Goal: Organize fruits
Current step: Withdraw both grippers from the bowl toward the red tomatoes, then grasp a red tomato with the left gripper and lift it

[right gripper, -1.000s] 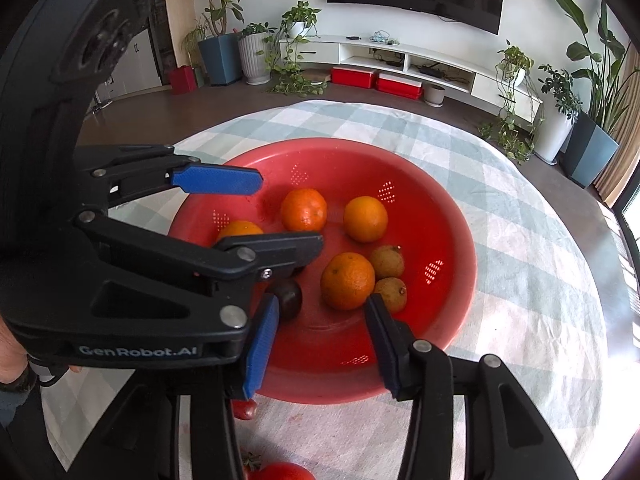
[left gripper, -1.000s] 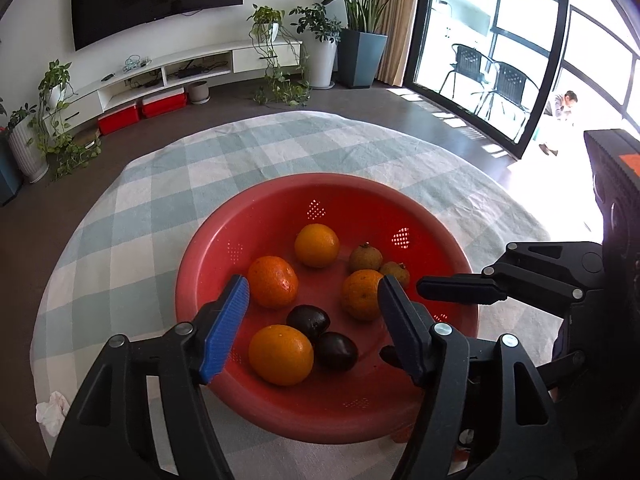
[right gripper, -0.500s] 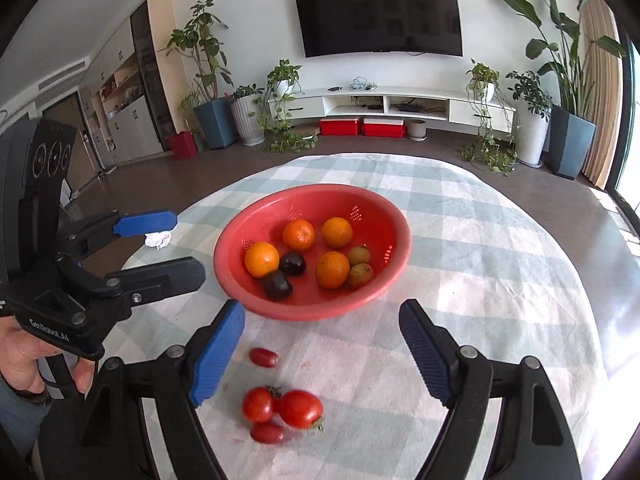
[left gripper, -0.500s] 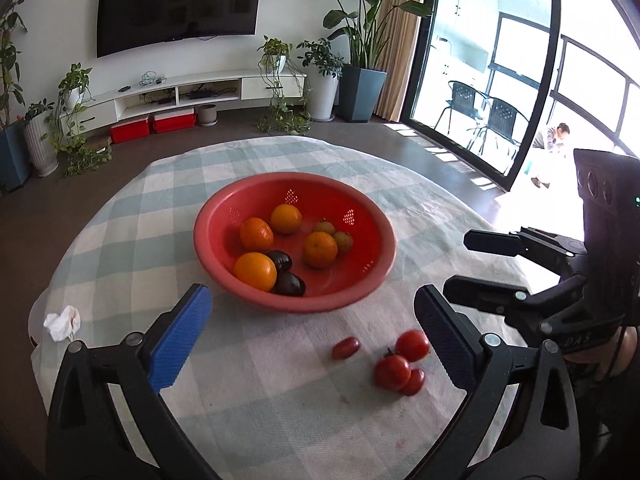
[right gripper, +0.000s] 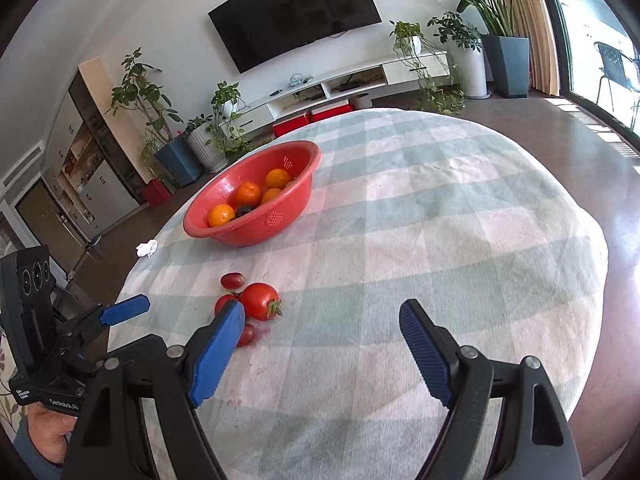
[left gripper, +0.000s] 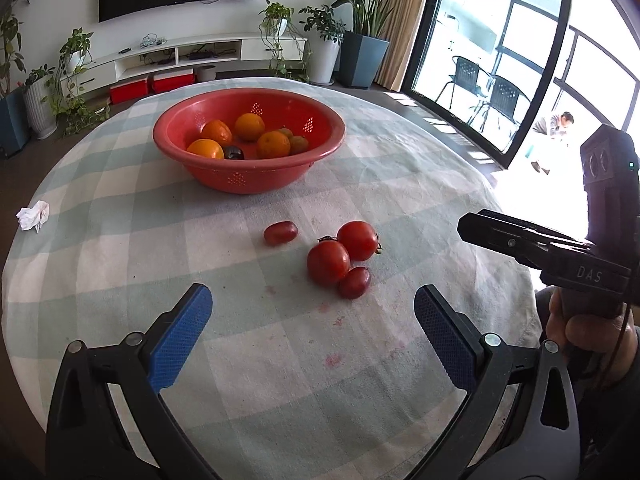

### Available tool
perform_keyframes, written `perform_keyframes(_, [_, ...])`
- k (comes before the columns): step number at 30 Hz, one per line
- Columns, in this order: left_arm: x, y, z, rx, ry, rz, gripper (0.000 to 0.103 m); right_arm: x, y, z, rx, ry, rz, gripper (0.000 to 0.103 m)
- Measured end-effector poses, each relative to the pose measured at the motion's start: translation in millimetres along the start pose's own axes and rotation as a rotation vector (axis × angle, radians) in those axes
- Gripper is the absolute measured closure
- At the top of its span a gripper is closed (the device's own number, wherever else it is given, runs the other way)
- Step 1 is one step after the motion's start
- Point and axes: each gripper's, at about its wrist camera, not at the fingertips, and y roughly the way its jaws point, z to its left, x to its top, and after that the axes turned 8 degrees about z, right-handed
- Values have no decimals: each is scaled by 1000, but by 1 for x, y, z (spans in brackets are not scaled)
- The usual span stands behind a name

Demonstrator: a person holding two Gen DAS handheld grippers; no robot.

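Note:
A red colander bowl (left gripper: 280, 168) (right gripper: 280, 216) stands on the checked tablecloth, holding several oranges (left gripper: 273, 144), dark plums (left gripper: 233, 153) and small brown fruits (left gripper: 298, 144). Nearer me lie two round tomatoes (left gripper: 328, 262) (right gripper: 259, 301) and two small oval ones (left gripper: 280, 233) (right gripper: 232, 279). My left gripper (left gripper: 312, 328) is open and empty, just short of the tomatoes. My right gripper (right gripper: 322, 344) is open and empty, to the right of the tomatoes; its left finger hides part of one tomato.
A crumpled white tissue (left gripper: 33, 216) (right gripper: 147, 248) lies near the table's left edge. Reddish stains (left gripper: 334, 360) mark the cloth near me. The round table's edge (right gripper: 600, 240) drops off on the right. Plants, a TV unit and a glass door stand beyond.
Both grippers have pulled back and down from over the bowl toward the near table edge. The tomatoes have come into view. Both jaws have opened wider.

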Motion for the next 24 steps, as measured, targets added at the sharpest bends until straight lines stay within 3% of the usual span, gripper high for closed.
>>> perform_keyframes(12, [10, 21, 4, 78, -29, 30, 0, -11, -1, 3, -18, -42, -25, 21])
perform_keyframes(18, [15, 25, 3, 68, -22, 19, 1, -13, -1, 6, -30, -58, -34, 21])
perform_keyframes(19, [17, 26, 3, 64, -19, 18, 4, -13, -1, 6, -31, -59, -35, 21])
perform_keyframes(24, [27, 34, 1, 28, -13, 46, 34, -13, -2, 7, -34, -60, -40, 21])
